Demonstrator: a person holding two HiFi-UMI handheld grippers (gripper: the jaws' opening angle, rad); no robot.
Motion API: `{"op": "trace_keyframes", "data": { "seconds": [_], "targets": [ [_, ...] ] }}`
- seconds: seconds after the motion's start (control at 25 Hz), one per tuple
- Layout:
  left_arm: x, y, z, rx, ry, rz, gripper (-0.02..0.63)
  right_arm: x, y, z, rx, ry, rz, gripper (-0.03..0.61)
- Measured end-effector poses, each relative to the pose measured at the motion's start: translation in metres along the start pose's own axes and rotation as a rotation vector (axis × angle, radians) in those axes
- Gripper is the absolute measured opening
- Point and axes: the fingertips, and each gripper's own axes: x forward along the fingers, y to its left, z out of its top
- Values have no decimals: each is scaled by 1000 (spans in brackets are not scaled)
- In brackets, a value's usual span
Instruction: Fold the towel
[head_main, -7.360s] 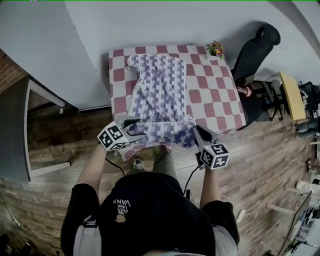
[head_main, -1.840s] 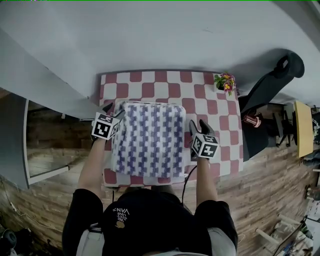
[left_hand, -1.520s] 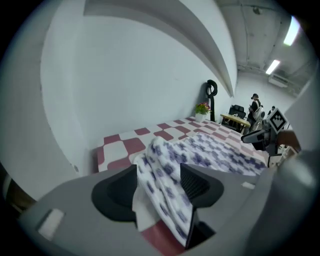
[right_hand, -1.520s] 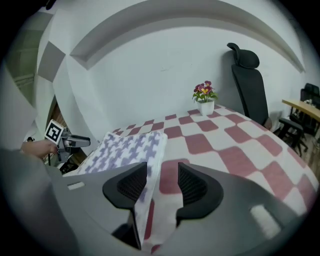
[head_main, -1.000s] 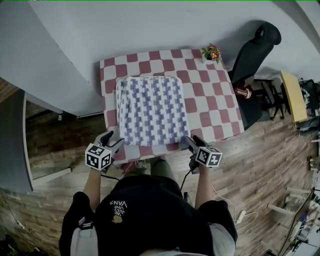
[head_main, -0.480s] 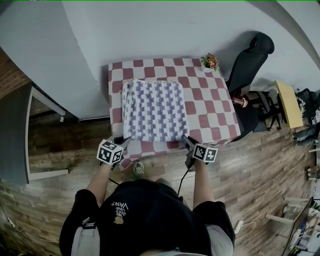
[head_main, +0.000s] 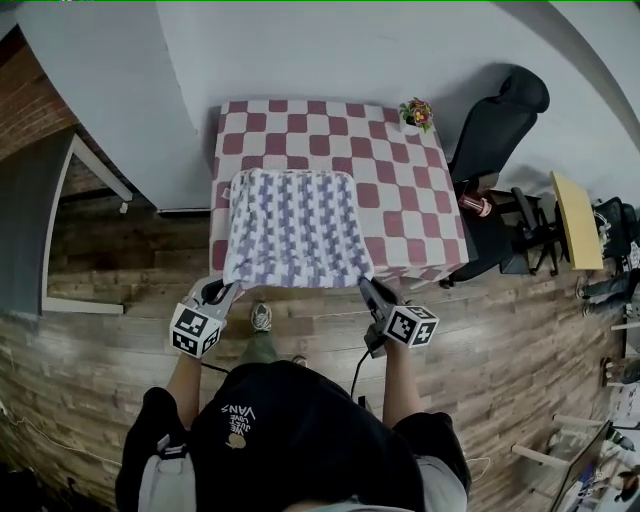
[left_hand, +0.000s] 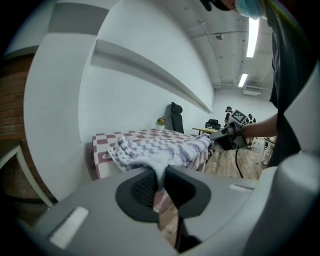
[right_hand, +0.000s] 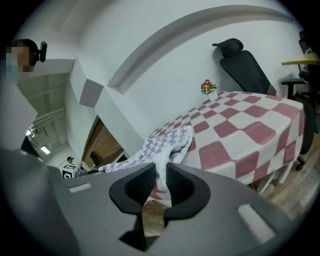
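Head view has the left tool (head_main: 224, 291) and the right tool (head_main: 368, 289) just off the near edge of the table (head_main: 405, 195), well apart, both pointing away from the person. Each tool grips one near corner of the towel (head_main: 295, 225). Both pairs of jaws have just been closing and now stand narrow with white cloth pinched between them, as each gripper view shows.

The towel is folded and nearly square. Its near edge runs left to right between the two tools and is drawn out past the table's front edge. The rest lies flat on the left half of the checked table, its purple rows running away from the person. A flower pot (head_main: 415, 111) stands at the far right corner, with a black chair (head_main: 500, 120) beyond it.
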Motion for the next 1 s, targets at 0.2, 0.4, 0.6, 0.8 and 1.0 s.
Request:
{"op": "trace_keyframes", "data": {
  "seconds": [0.2, 0.4, 0.6, 0.8, 1.0],
  "targets": [
    [-32, -46, -50, 10, 137, 4, 28, -29, 2, -36, -9, 70, 31, 69],
    [-51, -66, -62, 28, 165, 39, 28, -47, 11, -46, -44, 81, 56, 69],
    [-49, -56, -38, 20, 153, 55, 28, -39, 17, -22, -57, 79, 62, 69],
    [-36, -25, 1, -70, 109, 35, 28, -10, 23, 23, -47, 61, 82, 71],
    [8, 23, 24, -165, 147, -9, 28, 41, 6, 59, -6, 76, 51, 71]
  ]
}}
